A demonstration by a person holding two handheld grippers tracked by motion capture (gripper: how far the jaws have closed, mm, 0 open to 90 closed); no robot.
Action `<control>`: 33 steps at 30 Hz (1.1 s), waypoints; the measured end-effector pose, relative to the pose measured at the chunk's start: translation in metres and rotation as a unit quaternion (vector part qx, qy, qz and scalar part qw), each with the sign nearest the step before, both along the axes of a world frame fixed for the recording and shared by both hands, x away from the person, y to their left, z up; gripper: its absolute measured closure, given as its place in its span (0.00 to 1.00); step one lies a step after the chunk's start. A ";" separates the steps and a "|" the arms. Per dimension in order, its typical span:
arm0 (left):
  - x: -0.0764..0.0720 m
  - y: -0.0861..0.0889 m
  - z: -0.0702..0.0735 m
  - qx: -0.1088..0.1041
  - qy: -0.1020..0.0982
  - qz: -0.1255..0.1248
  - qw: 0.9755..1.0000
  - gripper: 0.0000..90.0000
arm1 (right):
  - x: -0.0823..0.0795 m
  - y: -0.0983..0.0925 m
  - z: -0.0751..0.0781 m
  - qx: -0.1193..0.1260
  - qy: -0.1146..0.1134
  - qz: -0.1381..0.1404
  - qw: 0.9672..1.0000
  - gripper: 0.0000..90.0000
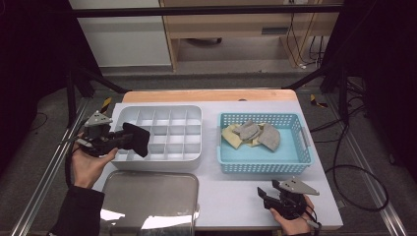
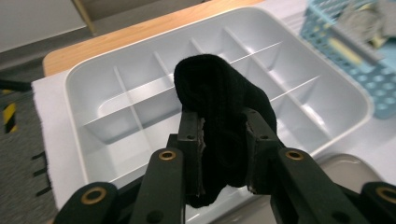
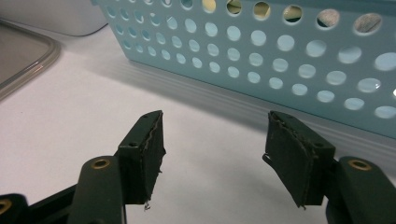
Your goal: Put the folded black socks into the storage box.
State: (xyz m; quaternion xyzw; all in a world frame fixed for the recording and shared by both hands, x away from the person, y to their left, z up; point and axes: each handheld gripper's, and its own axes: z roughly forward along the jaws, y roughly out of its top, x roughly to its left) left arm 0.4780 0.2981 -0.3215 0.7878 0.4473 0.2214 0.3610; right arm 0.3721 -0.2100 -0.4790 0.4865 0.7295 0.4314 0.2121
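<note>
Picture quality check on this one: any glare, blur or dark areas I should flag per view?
High view: glare on the clear lid at the near edge, surroundings very dark. Left gripper view: the black sock held in the left gripper is a near-featureless dark mass; the blue basket behind is out of focus. Right gripper view: the open right gripper is sharp, and the basket throws a soft shadow on the table.

My left hand [image 1: 88, 164] sits at the left of the scene, palm up under its tool, with the dark sleeve running back to the near edge. The left tool [image 1: 132, 139] points right and lies about level, its two black jaws clamped on a dark bundle between them. My right hand [image 1: 294, 216] is low at the near right, and the right tool [image 1: 264, 195] points left with its jaws spread wide apart, nothing between them.
</note>
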 end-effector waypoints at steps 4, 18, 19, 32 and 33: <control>0.011 0.005 -0.010 0.001 0.013 0.015 1.000 0.79 | 0.000 0.000 0.000 -0.001 0.000 0.001 1.000 0.42; 0.033 0.011 -0.033 0.039 0.038 0.043 0.998 0.79 | 0.001 0.000 -0.002 -0.002 0.003 0.003 1.000 0.42; 0.034 0.011 -0.035 0.042 0.039 0.042 0.997 0.79 | 0.001 0.000 -0.002 -0.002 0.005 0.003 1.000 0.42; 0.035 0.010 -0.051 0.070 0.046 0.041 0.996 0.79 | 0.002 0.001 -0.003 -0.003 0.006 0.004 1.000 0.42; 0.034 0.010 -0.051 0.066 0.046 0.037 0.996 0.79 | 0.002 0.001 -0.003 -0.003 0.005 0.004 1.000 0.42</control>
